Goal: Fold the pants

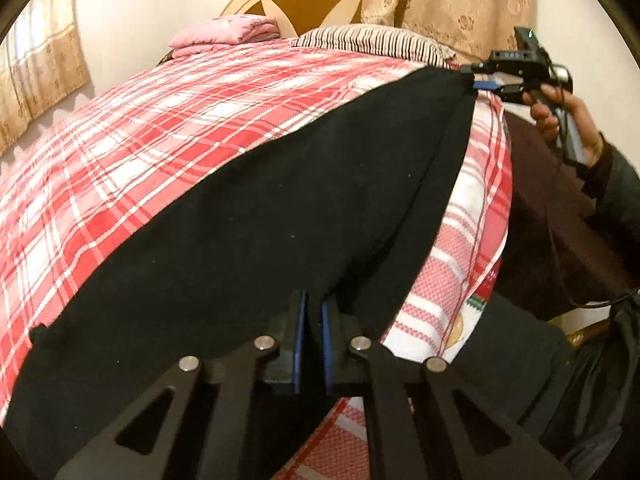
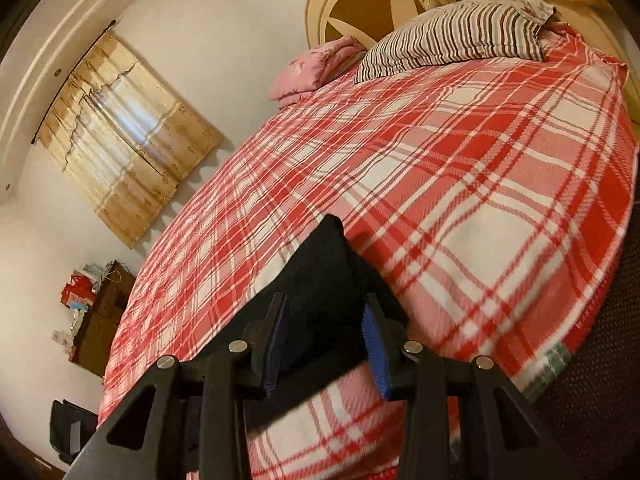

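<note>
Black pants (image 1: 280, 216) lie stretched across a bed with a red and white plaid blanket (image 1: 160, 128). My left gripper (image 1: 314, 300) is shut on the near edge of the pants. My right gripper (image 1: 478, 82) shows in the left wrist view at the pants' far corner, held by a hand. In the right wrist view my right gripper (image 2: 326, 312) stands open, its blue pads either side of the black pants corner (image 2: 324, 276), which lies between them on the plaid blanket (image 2: 460, 184).
A striped pillow (image 2: 452, 36) and a folded pink quilt (image 2: 316, 72) lie at the head of the bed by a round headboard (image 2: 360, 8). A curtained window (image 2: 124, 136) and a cluttered wooden cabinet (image 2: 100, 320) stand at the left. Dark carpet (image 2: 600, 360) borders the bed's right edge.
</note>
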`<state>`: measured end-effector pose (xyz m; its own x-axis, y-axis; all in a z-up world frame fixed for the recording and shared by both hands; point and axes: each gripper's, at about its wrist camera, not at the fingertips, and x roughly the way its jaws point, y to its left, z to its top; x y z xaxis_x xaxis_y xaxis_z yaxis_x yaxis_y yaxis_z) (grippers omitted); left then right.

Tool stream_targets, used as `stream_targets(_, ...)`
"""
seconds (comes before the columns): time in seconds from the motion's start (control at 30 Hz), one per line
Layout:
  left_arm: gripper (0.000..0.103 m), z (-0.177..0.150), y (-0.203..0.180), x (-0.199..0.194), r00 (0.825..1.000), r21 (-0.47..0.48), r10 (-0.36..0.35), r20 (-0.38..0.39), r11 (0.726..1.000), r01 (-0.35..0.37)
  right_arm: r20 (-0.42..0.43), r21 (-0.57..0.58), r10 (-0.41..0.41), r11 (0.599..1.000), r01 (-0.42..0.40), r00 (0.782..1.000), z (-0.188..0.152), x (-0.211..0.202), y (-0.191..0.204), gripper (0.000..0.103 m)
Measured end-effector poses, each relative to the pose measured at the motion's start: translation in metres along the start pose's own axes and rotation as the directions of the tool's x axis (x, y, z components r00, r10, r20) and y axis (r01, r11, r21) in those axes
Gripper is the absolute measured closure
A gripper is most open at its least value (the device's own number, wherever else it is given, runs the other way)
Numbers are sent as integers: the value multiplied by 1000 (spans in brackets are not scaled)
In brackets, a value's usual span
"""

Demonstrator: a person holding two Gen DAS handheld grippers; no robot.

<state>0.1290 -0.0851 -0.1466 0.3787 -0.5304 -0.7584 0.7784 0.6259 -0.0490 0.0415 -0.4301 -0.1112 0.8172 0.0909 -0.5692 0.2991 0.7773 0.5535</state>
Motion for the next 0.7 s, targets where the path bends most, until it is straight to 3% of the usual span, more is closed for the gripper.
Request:
stream_targets(0.03,96,0,2,-1,1000,-8,-11,4,1000,11,-5,-14,-7,1000,7,1000,1,2,3,95)
stream_targets(0.07,96,1,4,-3,1000,-17,-20,9,1000,20,-3,-24,-13,1000,13,1000,2,2,5,97)
stream_targets(0.33,97,4,21,-26,989,-89,-119,89,988,127,43,-116,38,993,-33,998,6,-21,30,97)
stream_targets(0.53,97,-12,5,-16,986,-54,-164,42,985,166,-14,-15,11,1000,-12,1000,-9,-16,-11,97)
stream_targets(0.7,97,-24,1,-7,986,-41,-166,4,985,166,-29,-2,7,1000,-7,1000,-15,-12,-25,97)
